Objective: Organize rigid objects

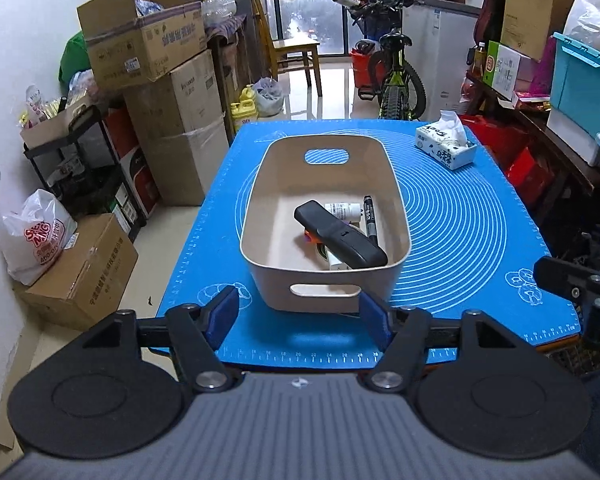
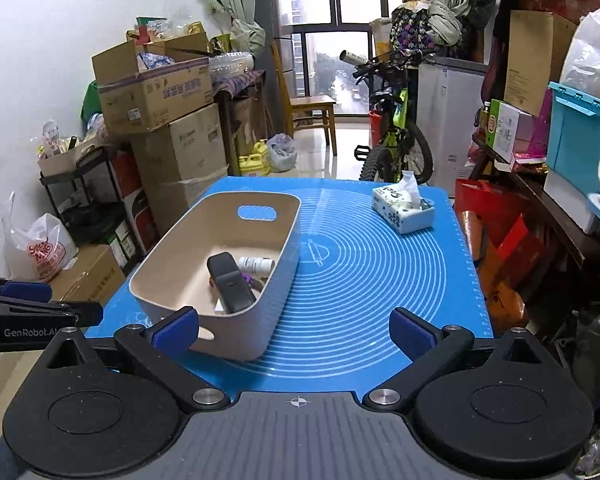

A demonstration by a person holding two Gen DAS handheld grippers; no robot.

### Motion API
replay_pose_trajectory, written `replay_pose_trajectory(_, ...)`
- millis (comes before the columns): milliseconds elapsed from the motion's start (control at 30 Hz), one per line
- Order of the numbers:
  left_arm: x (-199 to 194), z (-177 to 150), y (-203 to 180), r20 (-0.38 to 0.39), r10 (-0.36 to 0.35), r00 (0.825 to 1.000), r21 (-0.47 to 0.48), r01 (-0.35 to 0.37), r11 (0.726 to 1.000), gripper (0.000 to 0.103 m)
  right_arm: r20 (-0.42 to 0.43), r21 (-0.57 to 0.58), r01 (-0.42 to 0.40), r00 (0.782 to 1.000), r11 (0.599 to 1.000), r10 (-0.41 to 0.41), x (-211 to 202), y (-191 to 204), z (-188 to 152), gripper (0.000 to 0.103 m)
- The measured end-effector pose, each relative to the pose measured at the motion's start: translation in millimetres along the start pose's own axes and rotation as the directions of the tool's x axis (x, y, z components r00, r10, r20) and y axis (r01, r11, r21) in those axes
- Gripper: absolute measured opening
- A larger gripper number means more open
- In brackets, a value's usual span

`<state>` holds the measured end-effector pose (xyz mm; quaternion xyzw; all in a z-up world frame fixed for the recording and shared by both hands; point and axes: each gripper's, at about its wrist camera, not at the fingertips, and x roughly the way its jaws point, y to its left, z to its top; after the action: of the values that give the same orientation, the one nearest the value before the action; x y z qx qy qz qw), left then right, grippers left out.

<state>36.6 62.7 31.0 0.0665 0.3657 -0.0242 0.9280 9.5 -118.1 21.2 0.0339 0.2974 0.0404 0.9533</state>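
- We see the bin (image 1: 326, 216) standing on the blue mat (image 1: 460, 240) toward the left of the counter, already loaded.
- Inside it lie a black remote (image 1: 340, 236), a small white bottle (image 1: 344, 211) and a black marker (image 1: 371, 216); something orange (image 1: 309, 235) and a white piece (image 1: 334, 265) peek out from under the remote, and we cannot tell what they are.
- Outside the bin, the only thing left on the mat is a tissue pack (image 1: 446, 142) at the far right corner, well apart from the bin.
- Our left tool (image 1: 306, 316) hovers just before the bin's near wall, its pads spread wide and holding nothing.
- Our right tool (image 2: 294, 330) hangs over the near edge of the mat beside the bin's right side, likewise spread and empty.
- We judge the sorting to be nearly or fully done: no loose rigid item shows on the mat.
- The tissue pack is soft, so we doubt it belongs to the task; if it does, it is the last piece.
- What may remain is drawing both tools back, or straightening the bin, which sits slightly askew in the right wrist view.
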Motion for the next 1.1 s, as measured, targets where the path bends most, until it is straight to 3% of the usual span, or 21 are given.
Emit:
replay_pose_trajectory(600, -29, -34, -26, 0.0, -0.016, 1.0, 0.016, 0.016, 1.0, 0.07, 0.015, 0.005, 0.024, 1.0, 1.0, -0.024, -44, -23, -32, 0.1)
replay_pose_trajectory(1100, -41, -38, -37, 0.01, -0.008, 1.0, 0.056, 0.007, 0.998, 0.07, 0.023, -0.009, 0.026, 0.999, 1.0, -0.026, -59, -27, -41, 0.1)
